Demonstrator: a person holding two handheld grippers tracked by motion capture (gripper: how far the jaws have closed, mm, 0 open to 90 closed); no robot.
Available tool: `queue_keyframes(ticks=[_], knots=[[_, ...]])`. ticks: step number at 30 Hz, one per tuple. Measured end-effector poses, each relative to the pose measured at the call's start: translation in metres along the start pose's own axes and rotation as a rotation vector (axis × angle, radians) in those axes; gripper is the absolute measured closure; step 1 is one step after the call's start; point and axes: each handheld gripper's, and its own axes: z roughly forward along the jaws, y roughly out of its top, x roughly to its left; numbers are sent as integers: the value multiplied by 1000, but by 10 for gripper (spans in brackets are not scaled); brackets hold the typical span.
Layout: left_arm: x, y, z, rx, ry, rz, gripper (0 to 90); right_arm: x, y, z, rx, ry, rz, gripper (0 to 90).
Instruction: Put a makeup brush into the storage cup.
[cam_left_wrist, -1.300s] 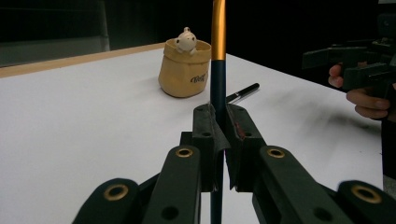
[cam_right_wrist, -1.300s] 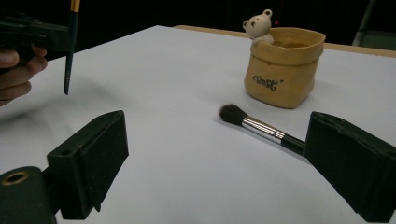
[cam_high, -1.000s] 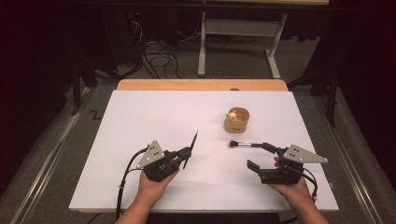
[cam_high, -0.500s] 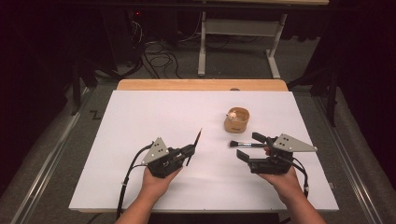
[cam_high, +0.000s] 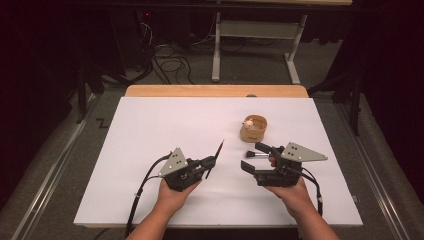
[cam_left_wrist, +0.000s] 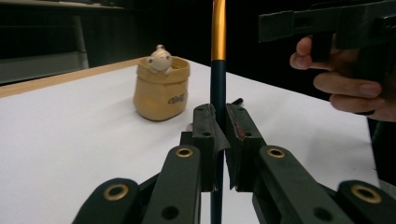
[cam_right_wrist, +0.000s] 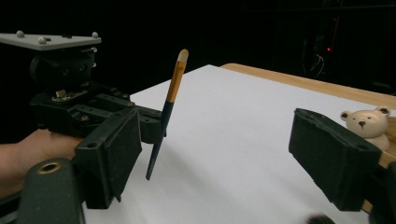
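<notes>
My left gripper (cam_high: 209, 162) is shut on a thin brush (cam_high: 217, 154) with a dark handle and an orange upper part, which tilts up and away from me. In the left gripper view the pads (cam_left_wrist: 205, 126) press on the handle (cam_left_wrist: 217, 84). My right gripper (cam_high: 256, 158) is open and its jaws have just been closing a little. A second brush (cam_high: 249, 154) with a black head lies on the white sheet between them, untouched. In the right gripper view the jaws (cam_right_wrist: 219, 158) stand wide apart, with the left gripper (cam_right_wrist: 154, 127) and its brush (cam_right_wrist: 170, 100) beyond.
A small tan pot (cam_high: 254, 129) with a bear figure (cam_right_wrist: 366, 122) in it stands behind the right gripper. The white sheet (cam_high: 165, 125) covers a wooden table (cam_high: 200, 90). Cables and a desk frame (cam_high: 216, 50) lie on the floor beyond.
My right gripper has moved left, over the brush lying on the sheet and closer to the left gripper. The left gripper and its brush have hardly moved.
</notes>
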Motion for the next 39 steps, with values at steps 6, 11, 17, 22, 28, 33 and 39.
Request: queue_keyframes(ticks=[6,11,17,22,28,33,39], knots=[[-9,-1,10,-2,-26,-1,829,1,-4,0,2,34,37,215],[-19,-1,17,2,-49,8,829,5,-6,2,14,54,25,269],[-27,-4,24,17,-72,27,829,10,-6,2,-8,88,18,342],[-34,-5,26,20,-88,38,829,13,-6,2,-19,114,33,404],[-36,-6,27,26,-90,35,829,13,-7,3,-14,134,49,465],[-37,-8,29,33,-93,39,829,13,-8,4,-13,140,60,522],[-38,-7,28,18,-98,37,828,12,-11,5,-23,134,68,616]])
